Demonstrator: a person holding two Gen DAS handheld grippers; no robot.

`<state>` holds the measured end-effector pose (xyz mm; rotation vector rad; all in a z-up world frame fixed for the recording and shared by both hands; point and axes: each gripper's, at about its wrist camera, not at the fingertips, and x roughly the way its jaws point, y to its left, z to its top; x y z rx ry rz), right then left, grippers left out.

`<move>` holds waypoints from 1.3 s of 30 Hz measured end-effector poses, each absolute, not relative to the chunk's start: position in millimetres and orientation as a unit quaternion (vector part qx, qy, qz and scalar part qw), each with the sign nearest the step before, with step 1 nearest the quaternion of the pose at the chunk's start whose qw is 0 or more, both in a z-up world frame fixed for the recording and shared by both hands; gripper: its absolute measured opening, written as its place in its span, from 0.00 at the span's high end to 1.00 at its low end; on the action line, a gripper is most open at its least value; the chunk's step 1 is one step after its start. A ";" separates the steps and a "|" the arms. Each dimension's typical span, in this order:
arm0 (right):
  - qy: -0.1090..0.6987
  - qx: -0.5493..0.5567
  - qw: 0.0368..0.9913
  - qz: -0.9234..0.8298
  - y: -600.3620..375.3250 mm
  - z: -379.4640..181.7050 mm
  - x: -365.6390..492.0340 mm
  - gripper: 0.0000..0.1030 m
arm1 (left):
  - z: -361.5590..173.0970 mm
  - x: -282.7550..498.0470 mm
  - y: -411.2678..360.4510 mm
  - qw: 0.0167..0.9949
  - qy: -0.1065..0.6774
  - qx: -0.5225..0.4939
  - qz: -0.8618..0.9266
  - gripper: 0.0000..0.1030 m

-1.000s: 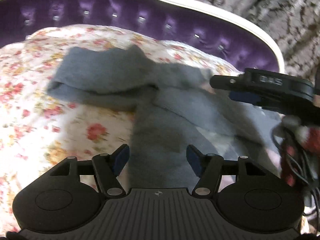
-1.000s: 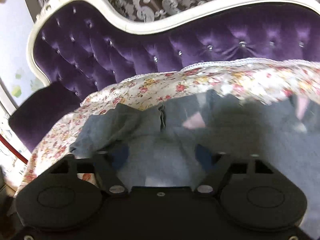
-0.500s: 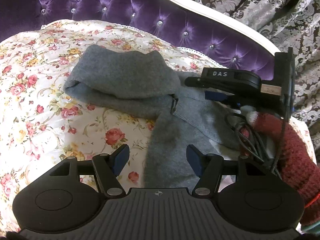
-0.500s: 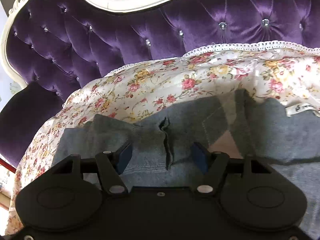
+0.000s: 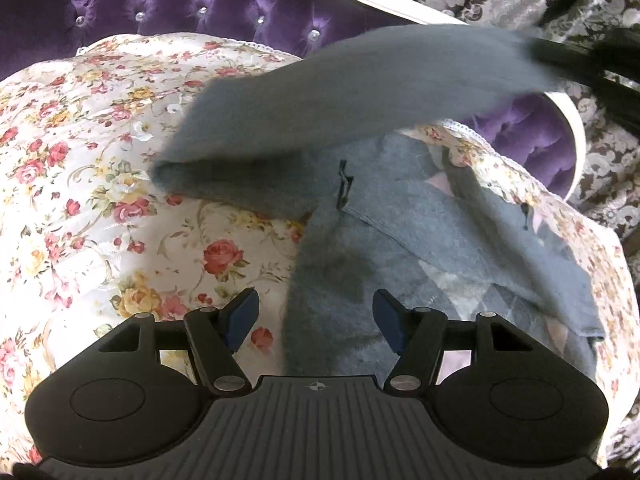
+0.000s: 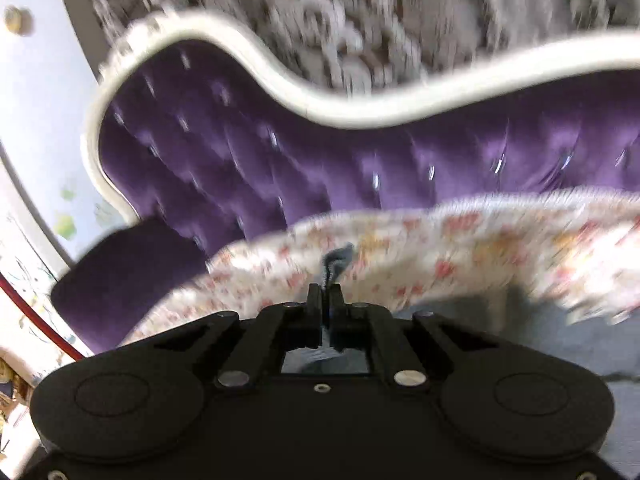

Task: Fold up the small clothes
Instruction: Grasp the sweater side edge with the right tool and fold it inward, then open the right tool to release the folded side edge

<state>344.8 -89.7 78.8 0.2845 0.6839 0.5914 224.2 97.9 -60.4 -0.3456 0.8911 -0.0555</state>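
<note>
Folding is only starting: the right tool is clenching the grey sweater sleeve aloft; the left tool is waiting released above the unfolded body

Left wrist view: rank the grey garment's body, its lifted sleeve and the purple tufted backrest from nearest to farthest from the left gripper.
1. Grey garment's body, directly ahead of the left gripper, between its open fingers.
2. Lifted sleeve, raised above the floral cover, beyond the body.
3. Purple tufted backrest, along the top, behind everything.
</note>
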 end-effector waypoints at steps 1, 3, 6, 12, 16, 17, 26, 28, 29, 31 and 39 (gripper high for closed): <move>0.321 0.135 0.896 0.276 -102.6 90.7 335.9 0.90 | -60.4 224.1 96.6 0.888 0.429 -0.163 -0.026 0.41; 0.311 0.137 0.909 0.244 -135.2 105.7 318.3 0.90 | -60.7 224.5 94.7 0.889 0.429 -0.158 -0.027 0.41; 0.322 0.137 0.918 0.185 -183.8 100.1 296.5 0.90 | -61.4 223.7 92.2 0.890 0.429 -0.151 -0.028 0.41; 0.376 0.150 0.911 0.073 -252.3 41.7 283.4 0.90 | -66.1 224.5 86.7 0.893 0.431 -0.130 -0.024 0.41; 0.394 0.154 0.905 0.035 -271.9 16.9 283.1 0.90 | -66.2 225.5 85.9 0.895 0.429 -0.121 -0.023 0.41; 0.394 0.156 0.905 0.031 -275.4 14.5 282.4 0.90 | -66.3 226.1 85.7 0.895 0.429 -0.121 -0.023 0.41; 0.415 0.140 0.899 -0.003 -294.6 -1.1 278.7 0.79 | -66.1 225.5 86.9 0.899 0.424 -0.106 -0.019 0.41; 0.414 0.125 0.901 -0.025 -295.2 -10.7 278.4 0.57 | -64.0 224.0 87.9 0.903 0.417 -0.102 -0.017 0.41; 0.398 0.118 0.909 -0.037 -294.1 -11.2 274.7 0.47 | -62.2 223.3 88.3 0.905 0.413 -0.100 -0.016 0.41; 0.359 0.107 0.926 -0.048 -289.2 -6.4 264.7 0.45 | -56.5 221.4 86.9 0.914 0.396 -0.091 -0.019 0.41; 0.312 0.055 0.948 0.028 -250.8 -14.8 254.2 0.33 | -45.7 242.4 62.7 0.925 0.372 -0.065 -0.047 0.38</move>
